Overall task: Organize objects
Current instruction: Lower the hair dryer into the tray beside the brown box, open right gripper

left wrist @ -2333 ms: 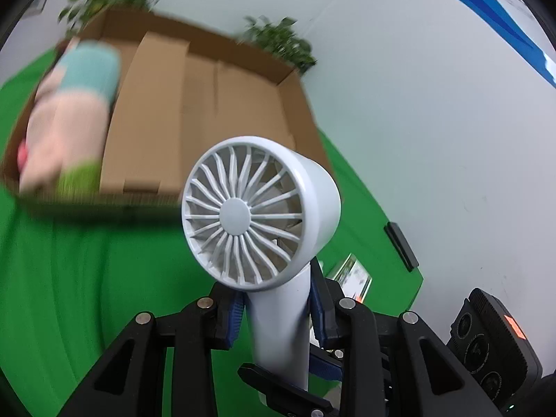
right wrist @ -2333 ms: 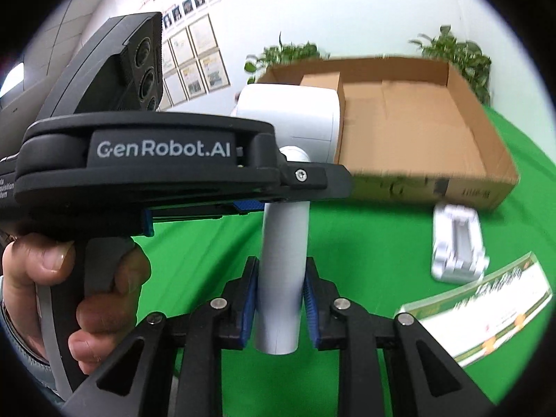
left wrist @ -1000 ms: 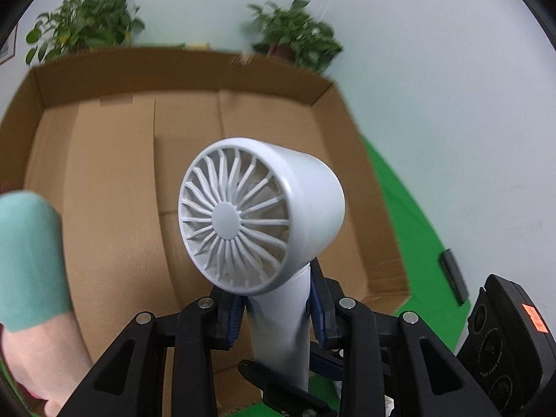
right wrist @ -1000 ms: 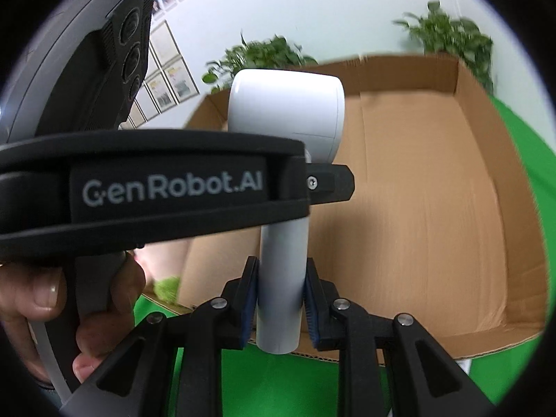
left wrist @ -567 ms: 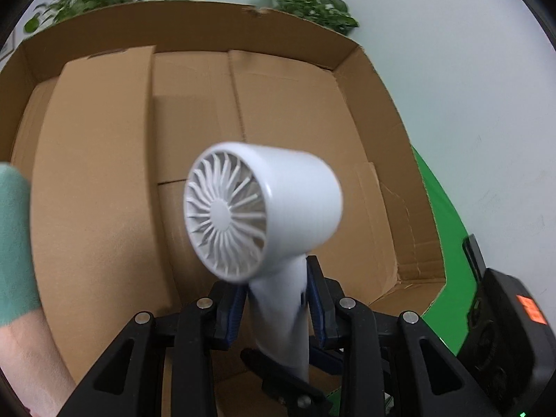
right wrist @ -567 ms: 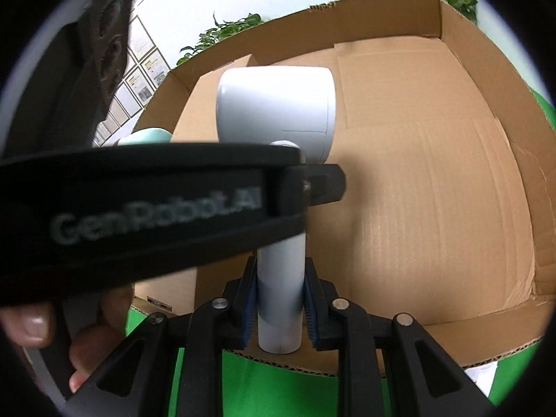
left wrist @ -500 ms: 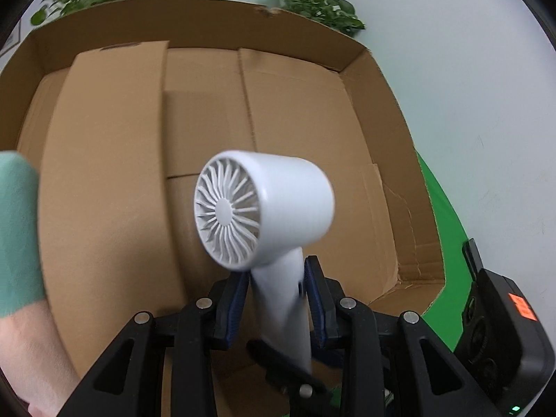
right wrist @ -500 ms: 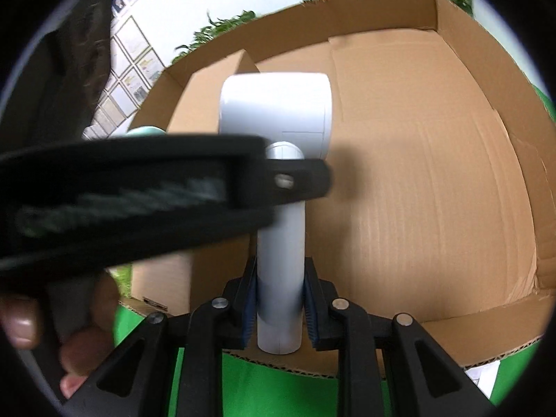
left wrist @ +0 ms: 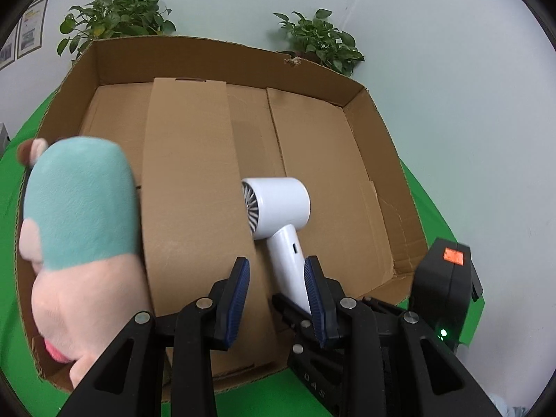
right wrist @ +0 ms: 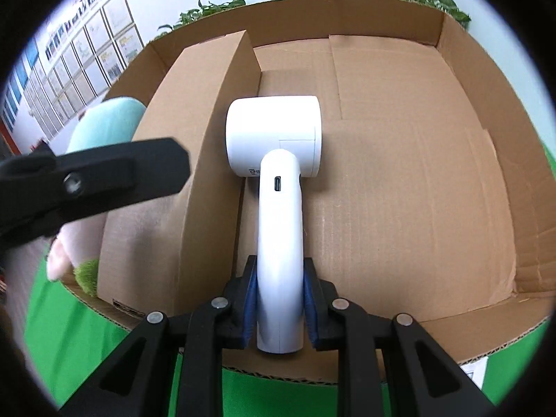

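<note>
Right gripper is clamping the handle of the white handheld fan, holding it head-first inside the cardboard box, probably to lay it beside the divider. Left gripper is hanging with fingers apart, gripping nothing.

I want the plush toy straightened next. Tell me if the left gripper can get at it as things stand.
Probably yes. The left gripper is open and holds nothing, and the plush toy lies uncovered in the box's left compartment, just across the cardboard divider. It must clear that divider first.
</note>
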### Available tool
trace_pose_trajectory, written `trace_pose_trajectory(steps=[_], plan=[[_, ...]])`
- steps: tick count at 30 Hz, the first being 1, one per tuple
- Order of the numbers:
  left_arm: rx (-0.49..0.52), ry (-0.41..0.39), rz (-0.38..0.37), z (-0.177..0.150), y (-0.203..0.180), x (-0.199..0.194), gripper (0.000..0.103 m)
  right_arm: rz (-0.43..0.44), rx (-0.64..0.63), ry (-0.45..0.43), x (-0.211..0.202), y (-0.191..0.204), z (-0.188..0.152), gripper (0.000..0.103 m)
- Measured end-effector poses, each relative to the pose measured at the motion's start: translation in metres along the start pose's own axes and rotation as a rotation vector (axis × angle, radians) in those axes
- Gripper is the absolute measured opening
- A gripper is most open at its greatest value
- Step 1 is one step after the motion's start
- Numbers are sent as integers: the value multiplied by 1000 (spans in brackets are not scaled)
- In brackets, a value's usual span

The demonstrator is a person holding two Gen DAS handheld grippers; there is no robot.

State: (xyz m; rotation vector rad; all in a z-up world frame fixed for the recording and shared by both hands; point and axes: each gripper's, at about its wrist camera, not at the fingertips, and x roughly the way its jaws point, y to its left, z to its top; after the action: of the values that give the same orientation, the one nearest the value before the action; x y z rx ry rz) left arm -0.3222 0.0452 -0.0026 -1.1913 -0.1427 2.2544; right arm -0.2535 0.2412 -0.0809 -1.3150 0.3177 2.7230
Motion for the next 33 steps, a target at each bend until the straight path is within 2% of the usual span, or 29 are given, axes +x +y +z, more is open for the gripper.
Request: trace_pose_trajectory(steps=[3,5,9,13,21,28,30,32,33], plan=[[-6,-5,-1,-7,6,-4,30,-23,-7,8,1,-3,3,23],[-22,-6,-1,-12,12,-6,30,-1,-3,25,1,5,-2,26],[-39,-17,2,-14,13,1,30,14,-10,41,-1,2,-8,26],[-48,-25,2,-24,20,-7,30,68,49,77,6,-9,-11,26],[-27,-35,8,-27,19,-4,30,92,88,73,9,-14,-21,26],[-3,-38,18,-26,17,-4,30,104,56,108,3,-22,-26,28],[6,-41,25,-27,17,-5,30,91,22,106,-3,-23,-27,37],[23,-44,45,-27,15,-6,30,40,-23,64,-17,-25,-33,61],[34,-50,62,-28,14,-7,30,26,-36,37,-24,-27,-36,69]])
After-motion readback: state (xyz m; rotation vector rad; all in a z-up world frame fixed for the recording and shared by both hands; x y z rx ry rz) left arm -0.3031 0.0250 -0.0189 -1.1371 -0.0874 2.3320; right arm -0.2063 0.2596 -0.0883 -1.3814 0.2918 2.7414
